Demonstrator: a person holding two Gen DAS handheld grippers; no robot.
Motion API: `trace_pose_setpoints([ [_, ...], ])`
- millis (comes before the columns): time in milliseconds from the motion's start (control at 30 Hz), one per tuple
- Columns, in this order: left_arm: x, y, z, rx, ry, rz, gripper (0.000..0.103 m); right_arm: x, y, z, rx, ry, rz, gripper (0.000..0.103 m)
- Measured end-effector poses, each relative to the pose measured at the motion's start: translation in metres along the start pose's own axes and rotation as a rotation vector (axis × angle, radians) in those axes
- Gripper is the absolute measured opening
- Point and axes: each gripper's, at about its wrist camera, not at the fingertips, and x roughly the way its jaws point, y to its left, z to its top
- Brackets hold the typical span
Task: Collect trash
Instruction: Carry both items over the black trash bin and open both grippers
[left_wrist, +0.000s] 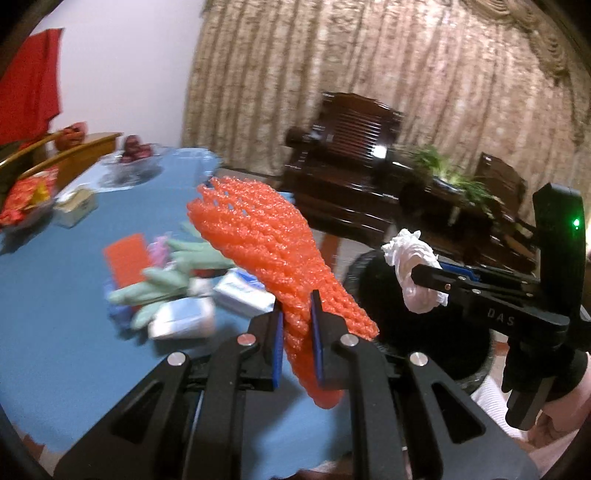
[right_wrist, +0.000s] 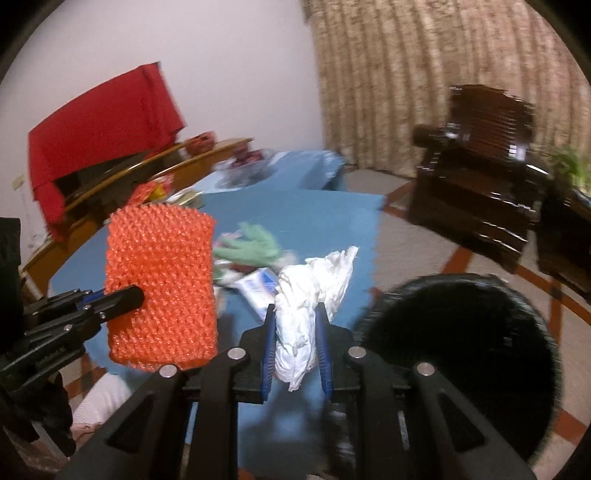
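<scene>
2 grips — left gripper (left_wrist: 297, 301) clamps orange foam net (left_wrist: 255, 236), right gripper (right_wrist: 295, 314) crumpled tissue (right_wrist: 306, 291) — tabletop clutter blurred.

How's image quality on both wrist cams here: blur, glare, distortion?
Left wrist view: table clutter such as the green gloves and the dark armchair smear with motion blur, while the orange foam net in the left tool stays sharp; a glare spot shows on the armchair. Right wrist view: black bin and background are blurred, the white tissue is fairly crisp; fisheye bends the curtain.
</scene>
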Motion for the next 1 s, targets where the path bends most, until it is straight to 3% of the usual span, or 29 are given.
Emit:
trace_pose_setpoints([
  [200, 0.044, -0.048, 0.009, 0.065, 0.043, -0.117, 0.012, -0.015, -0.057, -0.018, 0.092, 0.013, -0.133, 0.020],
  [500, 0.106, -0.100, 0.008, 0.128, 0.116, -0.227, 0.013, -0.021, -0.106, -0.040, 0.186, 0.045, -0.236, 0.023],
  [567, 0.116, -0.107, 0.006, 0.140, 0.132, -0.251, 0.021, -0.021, -0.114, -0.044, 0.199, 0.053, -0.258, 0.027],
  [633, 0.122, -0.113, 0.003, 0.145, 0.144, -0.261, 0.043, -0.023, -0.120, -0.046, 0.210, 0.053, -0.275, 0.030],
  [667, 0.123, -0.114, 0.002, 0.145, 0.143, -0.261, 0.053, -0.025, -0.121, -0.047, 0.213, 0.052, -0.284, 0.037],
  [833, 0.128, -0.114, 0.002, 0.141, 0.137, -0.240, 0.064, -0.028, -0.124, -0.048, 0.218, 0.040, -0.317, 0.073],
  [900, 0.121, -0.104, 0.002, 0.127, 0.126, -0.220, 0.072, -0.030, -0.121, -0.047, 0.212, 0.025, -0.328, 0.089],
  [1000, 0.103, -0.084, 0.000, 0.108, 0.097, -0.160, 0.083, -0.028, -0.114, -0.040, 0.208, 0.004, -0.316, 0.097],
])
